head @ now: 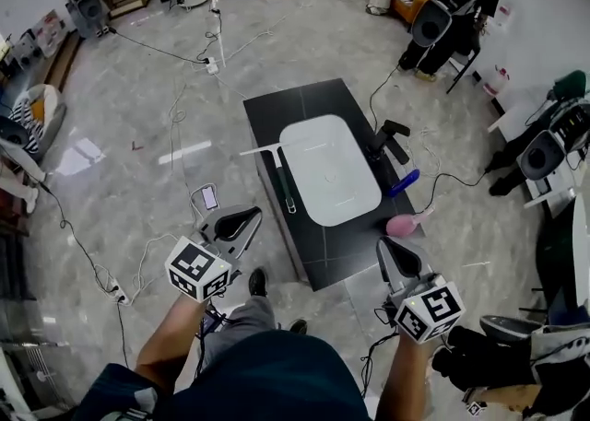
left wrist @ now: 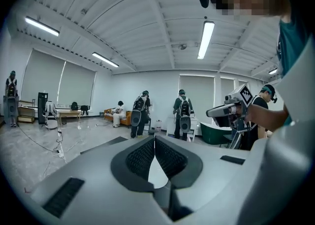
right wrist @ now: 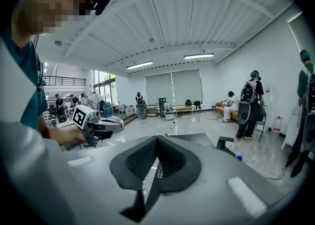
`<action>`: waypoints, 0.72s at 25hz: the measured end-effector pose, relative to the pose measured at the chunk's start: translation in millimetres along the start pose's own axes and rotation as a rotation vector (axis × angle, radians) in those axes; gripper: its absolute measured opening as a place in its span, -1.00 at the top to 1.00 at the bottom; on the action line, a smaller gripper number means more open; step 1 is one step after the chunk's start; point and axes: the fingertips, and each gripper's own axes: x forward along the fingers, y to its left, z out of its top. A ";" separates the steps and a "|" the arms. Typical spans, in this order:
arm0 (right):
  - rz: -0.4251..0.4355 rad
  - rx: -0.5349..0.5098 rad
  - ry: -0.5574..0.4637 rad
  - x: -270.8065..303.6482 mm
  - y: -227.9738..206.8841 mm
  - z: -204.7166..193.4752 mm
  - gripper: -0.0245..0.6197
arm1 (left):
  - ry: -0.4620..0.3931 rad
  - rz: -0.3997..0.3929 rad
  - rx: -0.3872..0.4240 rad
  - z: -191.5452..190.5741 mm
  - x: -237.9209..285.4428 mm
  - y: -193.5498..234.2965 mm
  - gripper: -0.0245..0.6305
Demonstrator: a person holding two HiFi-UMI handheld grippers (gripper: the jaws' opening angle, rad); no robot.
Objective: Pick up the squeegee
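Here, squeegee [head: 283, 180], pale blade, dark handle.

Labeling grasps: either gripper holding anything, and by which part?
Nothing held: left gripper and right gripper shut, empty; squeegee lies on the table, untouched.

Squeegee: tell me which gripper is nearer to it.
Left. The left gripper is just short of the squeegee, by its handle end; the right gripper is across the white basin from it.

Blk table [head: 277, 111] w/ squeegee [head: 281, 175], wht basin [head: 330, 170]
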 end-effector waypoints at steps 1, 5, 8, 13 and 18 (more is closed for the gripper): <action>-0.008 0.000 -0.002 7.4 -2.7 4.0 0.89 | 0.004 -0.008 0.000 1.3 7.5 8.9 0.90; -0.038 0.008 0.001 34.8 -11.9 12.9 0.89 | 0.023 -0.043 0.000 4.0 35.0 38.7 0.91; -0.059 0.019 0.006 49.9 -17.8 13.9 0.89 | 0.042 -0.068 -0.008 -0.3 51.7 56.4 0.91; -0.110 0.024 0.018 72.7 -26.2 17.8 0.89 | 0.064 -0.115 -0.021 -6.8 76.4 86.3 0.90; -0.144 0.015 0.022 91.5 -32.7 26.0 0.89 | 0.082 -0.155 -0.023 -12.4 100.4 107.5 0.90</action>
